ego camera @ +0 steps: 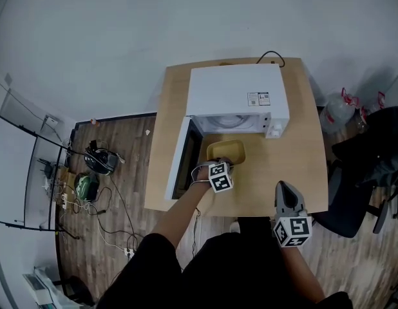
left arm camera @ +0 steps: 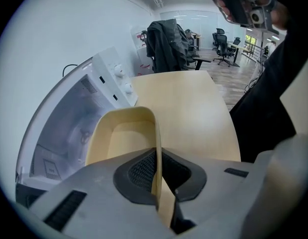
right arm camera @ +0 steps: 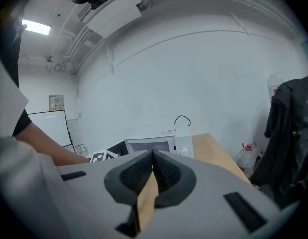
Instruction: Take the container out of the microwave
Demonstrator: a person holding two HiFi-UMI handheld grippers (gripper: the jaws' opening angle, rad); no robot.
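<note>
A pale yellow container [ego camera: 226, 150] sits just in front of the open white microwave [ego camera: 236, 97] on the wooden table [ego camera: 295, 166]. My left gripper [ego camera: 223, 166] is shut on the container's near rim; in the left gripper view the thin wall of the container [left arm camera: 125, 133] stands pinched between the dark pads [left arm camera: 139, 171]. The microwave [left arm camera: 69, 123] lies to the left there, its cavity open. My right gripper [ego camera: 286, 197] hangs at the table's front right edge, jaws shut on nothing; the right gripper view shows the microwave [right arm camera: 159, 146] ahead.
The microwave door [ego camera: 181, 158] swings out to the left of the container. A cable [ego camera: 271, 56] loops behind the microwave. Office chairs [ego camera: 369, 166] stand at the right, cables and gear [ego camera: 89, 179] lie on the floor at the left.
</note>
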